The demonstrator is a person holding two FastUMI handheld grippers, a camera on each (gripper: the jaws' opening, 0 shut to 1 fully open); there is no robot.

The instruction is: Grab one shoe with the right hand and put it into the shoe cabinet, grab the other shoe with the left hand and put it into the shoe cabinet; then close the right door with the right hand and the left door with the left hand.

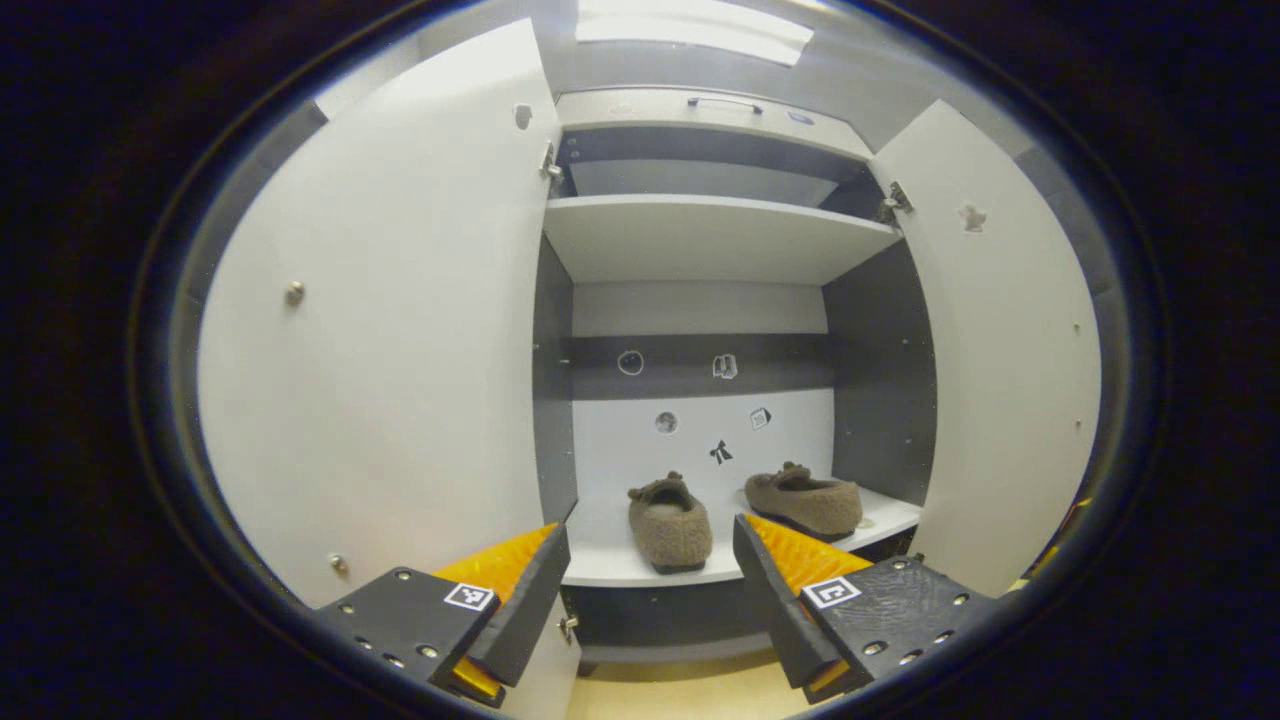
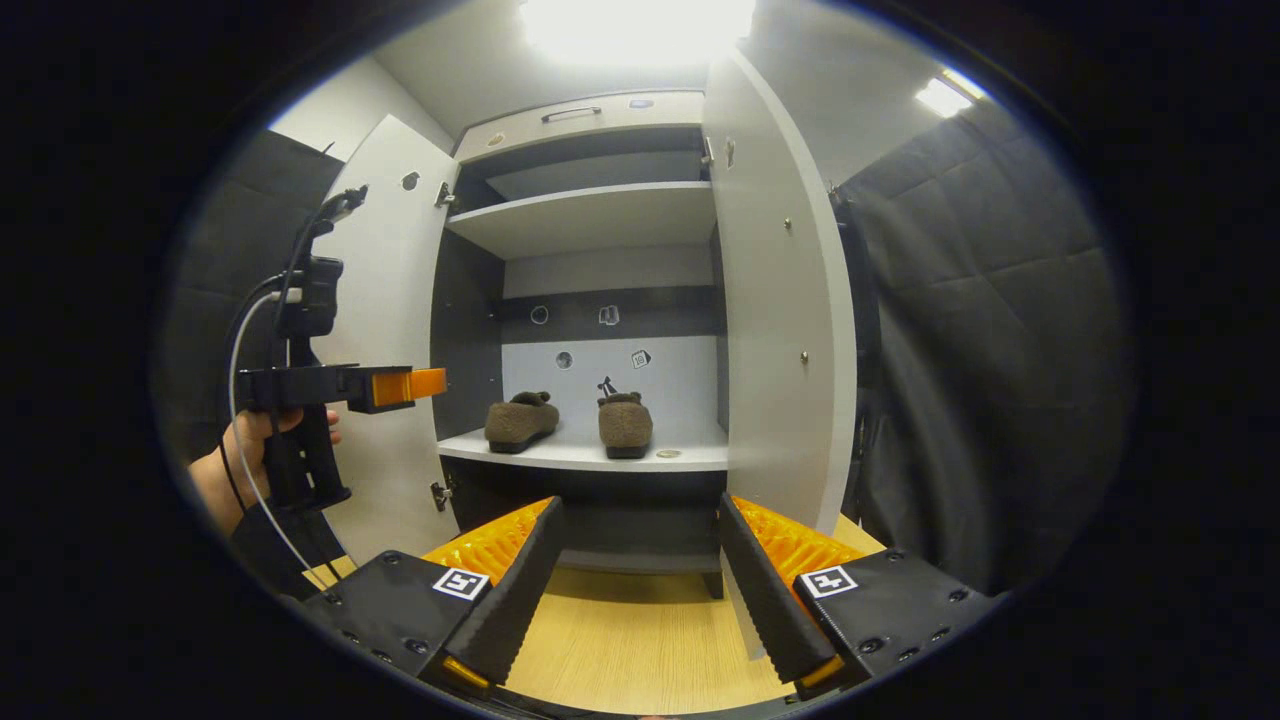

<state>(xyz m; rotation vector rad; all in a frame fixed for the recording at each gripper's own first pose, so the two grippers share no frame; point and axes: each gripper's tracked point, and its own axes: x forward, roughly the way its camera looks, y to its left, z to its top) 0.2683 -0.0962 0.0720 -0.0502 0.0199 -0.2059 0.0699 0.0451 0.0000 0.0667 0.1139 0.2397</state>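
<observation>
Already stowed: 2 shoes [image 1: 670, 520] [image 1: 806, 500] sat on the cabinet shelf [image 1: 610, 570].
Hand-held grippers: left hand-held gripper [image 1: 648, 590] and right hand-held gripper [image 2: 640, 575] were released, empty.
Risk: right door [image 2: 785, 300] could slam if pushed hard.

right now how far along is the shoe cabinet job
Done: both shoes sit side by side on the cabinet's lower shelf. In hand: nothing; the left gripper and right gripper are open and empty, facing the cabinet. Left: the right door and left door both stand wide open, so both closings remain, right first.
</observation>
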